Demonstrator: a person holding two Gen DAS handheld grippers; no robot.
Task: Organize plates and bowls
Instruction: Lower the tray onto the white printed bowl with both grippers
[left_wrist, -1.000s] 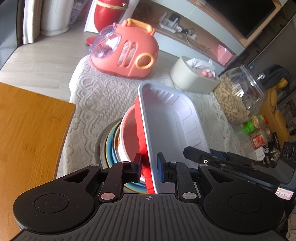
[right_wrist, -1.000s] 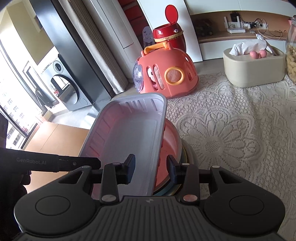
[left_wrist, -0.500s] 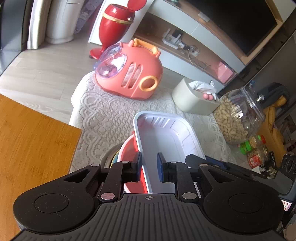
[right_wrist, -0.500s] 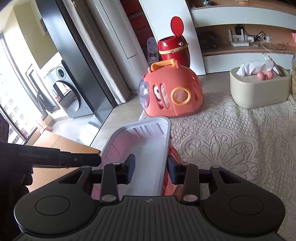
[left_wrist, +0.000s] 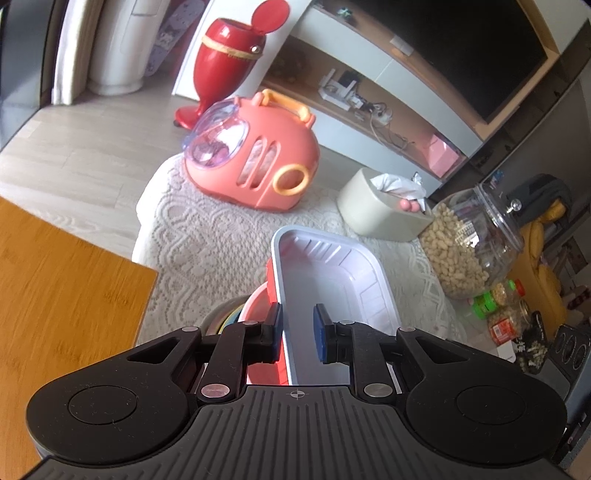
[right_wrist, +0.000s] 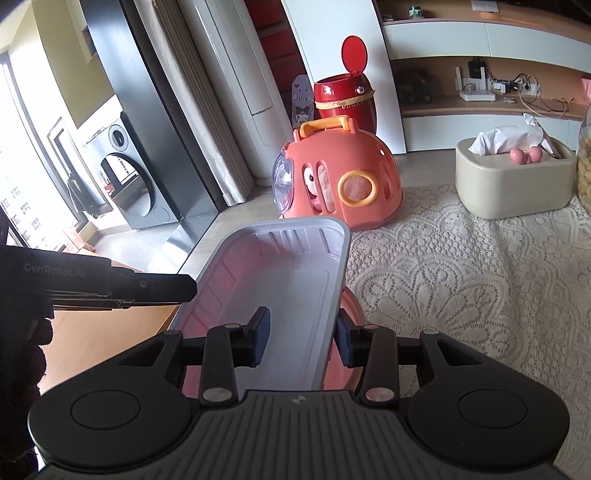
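Observation:
A white rectangular tray (left_wrist: 332, 280) nests in a red tray (left_wrist: 272, 280) above a stack of round bowls (left_wrist: 225, 318) on the lace cloth. My left gripper (left_wrist: 297, 334) straddles the trays' left rim, fingers close on it. My right gripper (right_wrist: 302, 338) straddles the right rim of the white tray (right_wrist: 280, 280), with a wider gap. The trays sit lifted and tilted over the pink bowl (right_wrist: 352, 314). The left gripper's body (right_wrist: 110, 286) shows in the right wrist view.
A coral pet carrier (left_wrist: 255, 158), a beige tissue box (left_wrist: 380, 210) and a jar of peanuts (left_wrist: 469, 243) stand on the lace-covered table (right_wrist: 480, 280). A wooden tabletop (left_wrist: 55, 302) lies to the left. A red bin (right_wrist: 345, 99) stands on the floor behind.
Both grippers have risen with the white and red trays, lifting them up off the bowl stack. The bowls now show less beneath the trays.

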